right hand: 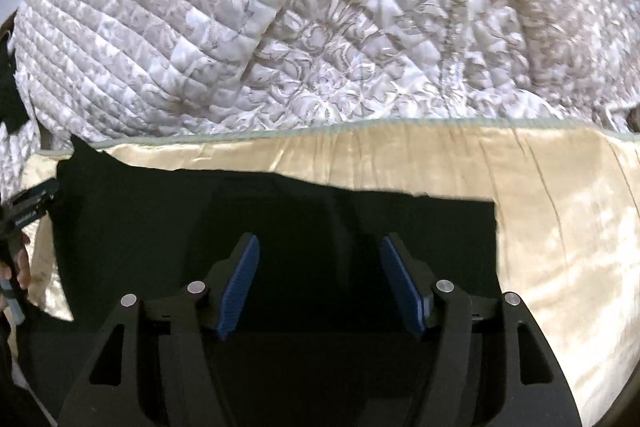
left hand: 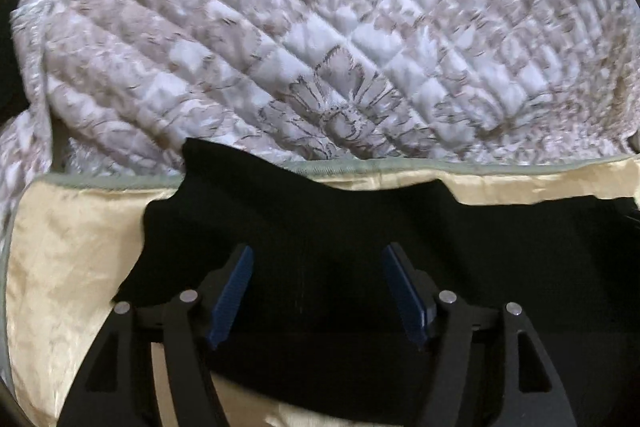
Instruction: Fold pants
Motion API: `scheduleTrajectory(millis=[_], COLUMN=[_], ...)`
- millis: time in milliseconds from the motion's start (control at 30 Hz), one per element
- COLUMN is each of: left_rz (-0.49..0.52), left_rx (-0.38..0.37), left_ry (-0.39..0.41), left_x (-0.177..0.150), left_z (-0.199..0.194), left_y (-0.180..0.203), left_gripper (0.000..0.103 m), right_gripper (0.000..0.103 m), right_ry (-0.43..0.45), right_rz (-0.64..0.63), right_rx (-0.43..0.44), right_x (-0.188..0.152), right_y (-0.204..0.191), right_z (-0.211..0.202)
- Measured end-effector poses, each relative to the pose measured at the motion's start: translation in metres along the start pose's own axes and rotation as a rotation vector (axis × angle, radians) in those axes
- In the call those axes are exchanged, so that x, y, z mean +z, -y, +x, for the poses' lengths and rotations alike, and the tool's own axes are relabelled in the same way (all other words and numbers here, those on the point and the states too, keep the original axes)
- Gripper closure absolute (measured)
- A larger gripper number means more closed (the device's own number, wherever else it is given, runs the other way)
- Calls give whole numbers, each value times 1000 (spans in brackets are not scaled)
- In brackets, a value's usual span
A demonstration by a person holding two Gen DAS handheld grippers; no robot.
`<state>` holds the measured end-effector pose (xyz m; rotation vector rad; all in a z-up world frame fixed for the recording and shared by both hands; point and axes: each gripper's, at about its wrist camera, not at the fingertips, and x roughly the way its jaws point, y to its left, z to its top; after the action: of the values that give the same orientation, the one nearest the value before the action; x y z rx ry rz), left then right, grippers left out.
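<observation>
The black, soft fabric pants (right hand: pixel 280 227) are spread flat on a cream satin sheet (right hand: pixel 560 227) below a quilted floral bedspread (right hand: pixel 280 27). The left gripper (left hand: pixel 318 255) and right gripper (right hand: pixel 320 247) are held wide above them, empty. The limp, light cloth is judged best pinched at an edge or corner.

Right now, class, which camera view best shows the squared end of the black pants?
The right wrist view: the black pants end there in a clean straight edge and corner against the cream sheet. The left wrist view shows only an irregular, wavy edge.
</observation>
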<state>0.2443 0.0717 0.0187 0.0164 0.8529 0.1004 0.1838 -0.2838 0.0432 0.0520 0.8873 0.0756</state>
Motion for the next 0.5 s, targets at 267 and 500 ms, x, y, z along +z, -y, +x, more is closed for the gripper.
scheduleTrajectory(millis=[267, 500], left_rz=[90, 147], left_rx=[56, 39], left_ry=[-13, 5], left_x=[-2, -11], left_z=[35, 27], left_y=[19, 43], left_gripper=[44, 99], right_gripper=[44, 94], right_ry=[-63, -45], right_rz=[-76, -118], right_rx=[-59, -31], right_x=[8, 9], right_y=[-8, -26], right_z=[40, 38])
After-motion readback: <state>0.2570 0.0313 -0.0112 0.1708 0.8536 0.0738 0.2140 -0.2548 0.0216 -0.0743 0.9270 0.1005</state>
